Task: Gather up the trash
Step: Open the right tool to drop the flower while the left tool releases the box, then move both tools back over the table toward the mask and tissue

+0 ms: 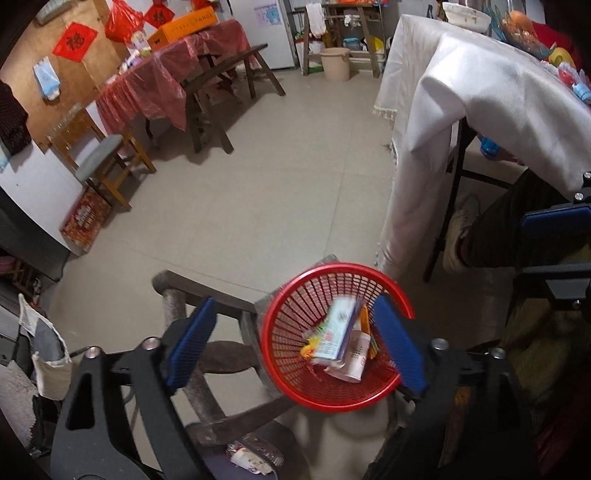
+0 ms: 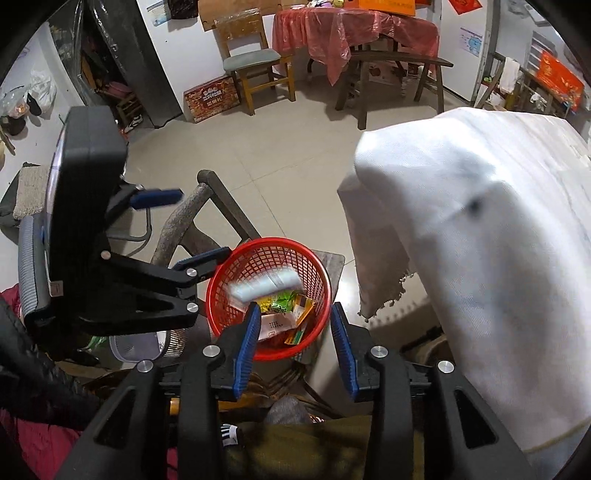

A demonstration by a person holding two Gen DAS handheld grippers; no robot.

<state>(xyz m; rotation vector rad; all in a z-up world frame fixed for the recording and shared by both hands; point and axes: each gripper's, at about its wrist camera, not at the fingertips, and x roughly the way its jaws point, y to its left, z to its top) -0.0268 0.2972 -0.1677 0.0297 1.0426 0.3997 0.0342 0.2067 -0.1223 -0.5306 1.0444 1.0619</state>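
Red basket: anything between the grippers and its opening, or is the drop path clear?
Nothing visible blocks it. The red basket sits open-topped on a wooden stool, with both the left gripper and the right gripper above it, jaws open. A blurred light blue packet is at the opening. The white tablecloth hangs off to one side.

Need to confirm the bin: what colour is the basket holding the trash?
Red, with an open lattice wall. The basket shows best in the left wrist view.

Orange box [image 1: 183,26] lettered "ORANGE", red diamond paper [image 1: 75,39] bearing 福
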